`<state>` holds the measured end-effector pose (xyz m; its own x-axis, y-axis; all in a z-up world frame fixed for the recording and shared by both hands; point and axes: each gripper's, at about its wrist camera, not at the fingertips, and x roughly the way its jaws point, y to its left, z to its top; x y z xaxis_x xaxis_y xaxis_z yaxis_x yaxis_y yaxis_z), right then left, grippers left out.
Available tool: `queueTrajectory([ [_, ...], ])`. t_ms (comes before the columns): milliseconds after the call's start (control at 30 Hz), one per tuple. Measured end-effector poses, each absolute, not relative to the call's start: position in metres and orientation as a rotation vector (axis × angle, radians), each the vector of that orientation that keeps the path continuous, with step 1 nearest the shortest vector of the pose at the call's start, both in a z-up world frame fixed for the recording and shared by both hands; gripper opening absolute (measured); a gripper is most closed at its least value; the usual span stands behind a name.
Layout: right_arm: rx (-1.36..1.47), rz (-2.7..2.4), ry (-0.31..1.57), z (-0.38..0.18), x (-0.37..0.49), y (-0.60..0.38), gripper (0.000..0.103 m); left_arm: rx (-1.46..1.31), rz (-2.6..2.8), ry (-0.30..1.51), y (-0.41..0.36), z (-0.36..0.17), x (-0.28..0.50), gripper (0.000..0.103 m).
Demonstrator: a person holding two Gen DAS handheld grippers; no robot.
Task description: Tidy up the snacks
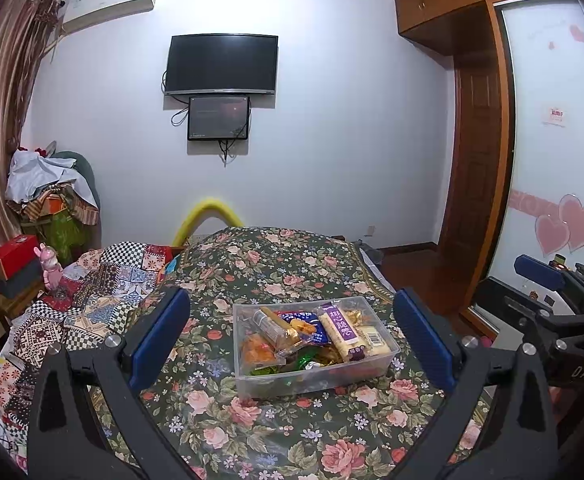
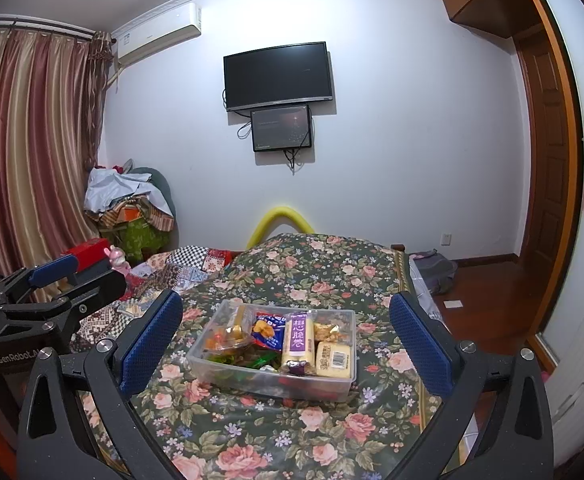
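A clear plastic box (image 1: 376, 366) (image 2: 344, 380) full of wrapped snacks rests on a floral bedspread (image 1: 275, 276) (image 2: 324, 268). Inside lie a cream packet with a purple label (image 1: 342, 330) (image 2: 300, 340), a blue and red bag (image 2: 267, 330), orange and green wrappers and a pale block with a barcode (image 2: 336, 358). My left gripper (image 1: 292, 334) is open, its blue pads wide apart on either side of the box and short of it. My right gripper (image 2: 285, 338) is open too, likewise framing the box from the near side. Neither touches anything.
A patchwork quilt (image 1: 103, 300) covers the bed's left side. Beyond it stand a red box (image 1: 13, 256), a pink toy (image 1: 51, 270) and a heap of clothes (image 1: 51, 188). A wooden floor (image 2: 488, 292) and wardrobe (image 1: 552, 140) lie to the right.
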<state>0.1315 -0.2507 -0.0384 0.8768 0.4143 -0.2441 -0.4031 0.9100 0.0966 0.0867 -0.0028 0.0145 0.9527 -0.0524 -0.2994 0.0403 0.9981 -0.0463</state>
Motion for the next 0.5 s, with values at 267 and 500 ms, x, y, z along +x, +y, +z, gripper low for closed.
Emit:
queueTrajectory([
  [267,0.045,0.424,0.262,-0.0384,0.1329,-0.2525,0.103,-0.037,-0.061,0.312,-0.0040,0.0142,0.0869,0.103],
  [500,0.045,0.422,0.262,-0.0380,0.1335,-0.2537,0.103,-0.031,-0.067,0.313,-0.0059,0.0117,0.0884,0.103],
])
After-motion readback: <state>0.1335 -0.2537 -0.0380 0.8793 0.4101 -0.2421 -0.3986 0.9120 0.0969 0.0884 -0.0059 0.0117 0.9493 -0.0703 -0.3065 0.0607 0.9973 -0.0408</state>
